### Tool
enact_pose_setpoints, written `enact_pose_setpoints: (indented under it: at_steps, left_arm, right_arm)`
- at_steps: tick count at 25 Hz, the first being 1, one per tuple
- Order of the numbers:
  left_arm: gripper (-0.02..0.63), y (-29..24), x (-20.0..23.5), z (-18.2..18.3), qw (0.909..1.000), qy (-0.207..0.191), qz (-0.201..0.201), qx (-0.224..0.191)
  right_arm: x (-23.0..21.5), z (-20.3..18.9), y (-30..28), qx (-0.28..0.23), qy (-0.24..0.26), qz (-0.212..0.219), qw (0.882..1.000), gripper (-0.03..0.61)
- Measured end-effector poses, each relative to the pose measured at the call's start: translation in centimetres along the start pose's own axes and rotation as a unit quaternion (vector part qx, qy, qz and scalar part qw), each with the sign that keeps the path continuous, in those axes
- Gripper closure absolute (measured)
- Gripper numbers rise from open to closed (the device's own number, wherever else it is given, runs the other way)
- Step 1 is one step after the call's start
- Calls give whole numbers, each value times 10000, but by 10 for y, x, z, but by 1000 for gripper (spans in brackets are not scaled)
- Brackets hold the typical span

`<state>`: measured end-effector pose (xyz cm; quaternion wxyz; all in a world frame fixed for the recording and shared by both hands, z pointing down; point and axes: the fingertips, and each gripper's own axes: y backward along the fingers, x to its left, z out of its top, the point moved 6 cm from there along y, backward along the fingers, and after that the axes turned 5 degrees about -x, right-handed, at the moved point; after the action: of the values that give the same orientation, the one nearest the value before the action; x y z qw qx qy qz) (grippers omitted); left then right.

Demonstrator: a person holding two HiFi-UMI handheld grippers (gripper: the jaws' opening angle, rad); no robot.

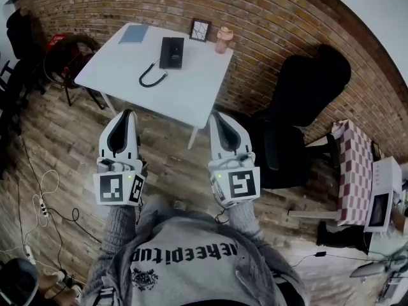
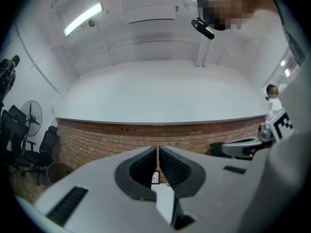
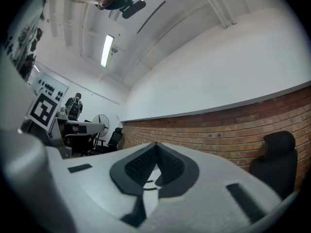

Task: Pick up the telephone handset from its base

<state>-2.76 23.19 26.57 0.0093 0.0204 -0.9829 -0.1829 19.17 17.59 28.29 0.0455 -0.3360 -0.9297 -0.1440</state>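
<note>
Well ahead of the closed, empty left tongs (image 1: 129, 115) and right tongs (image 1: 215, 116), the black plastic telephone handset (image 1: 167, 51) sits on its base (image 1: 178, 56) on the white counter (image 1: 191, 91); reach, grip and lift all remain.

Brick wall (image 1: 268, 18), wood floor (image 1: 57, 145), white table (image 1: 191, 88), blk chair (image 1: 312, 81).

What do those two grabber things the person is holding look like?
The left gripper and right gripper are white, smooth, pointed shells with black ridged pads inside. Each carries a cube with black-and-white square markers at the back. The person wears grey knitted sleeves.
</note>
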Motion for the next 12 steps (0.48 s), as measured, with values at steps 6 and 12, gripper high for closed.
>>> enact_pose_setpoints:
  at_steps: [6, 12]
  left_arm:
    - [597, -29, 5, -15, 10000, 3, -53, 43]
    - [597, -78, 12, -34, 9996, 73, -265, -12]
  right_arm:
    - [-15, -13, -22, -33, 9, -60, 10000, 575]
    - [-40, -27, -57, -14, 40, -283, 9996, 575]
